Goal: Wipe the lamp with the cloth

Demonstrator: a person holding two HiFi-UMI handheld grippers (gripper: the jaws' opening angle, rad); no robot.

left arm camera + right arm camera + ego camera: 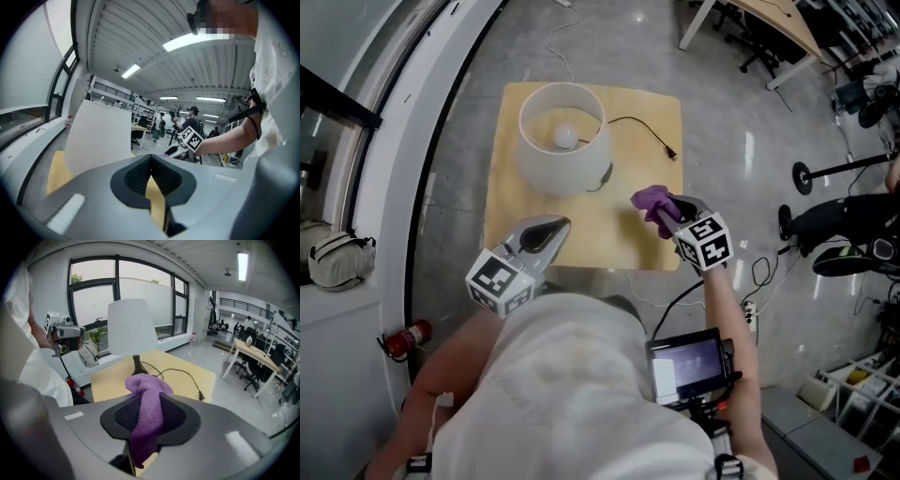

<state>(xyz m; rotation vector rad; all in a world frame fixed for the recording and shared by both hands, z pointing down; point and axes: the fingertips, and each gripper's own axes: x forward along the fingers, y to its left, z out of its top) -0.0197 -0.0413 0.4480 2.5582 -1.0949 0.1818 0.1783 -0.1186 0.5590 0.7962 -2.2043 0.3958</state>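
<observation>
Standing lamp (562, 141): upright on the far left part of a pale yellow table (619, 239). Its white shade is open at the top, and the head view looks down onto the bulb (567, 138) inside.
Lamp base: a dark neck shows under the shade in the right gripper view (136, 365).
Cord (642, 127): black, running from the base across the tabletop to the right. Its plug lies loose near the table's right edge.
Cloth (654, 202): purple and bunched, to the right of the lamp and apart from the shade. It hangs above the right half of the tabletop.
Right gripper (666, 214): clamped on the cloth. In its own view the purple fabric (147, 413) fills the gap between the two dark pads, bulging past the tips and trailing below them. It points down toward the table, facing the lamp.
Left gripper (555, 227): closed with nothing in it. In its own view the tips meet (150, 159), and only a sliver of yellow tabletop shows between the pads lower down. It sits over the table's near edge, close in front of the shade (98, 136) but clear of it.
Person: white shirt, seen from above, with a small screen (689, 366) mounted at the chest.
Surroundings: grey polished floor, a curved white window ledge on the left with a pale bag (337, 258) on it, and a red fire extinguisher (408, 339) on the floor below.
</observation>
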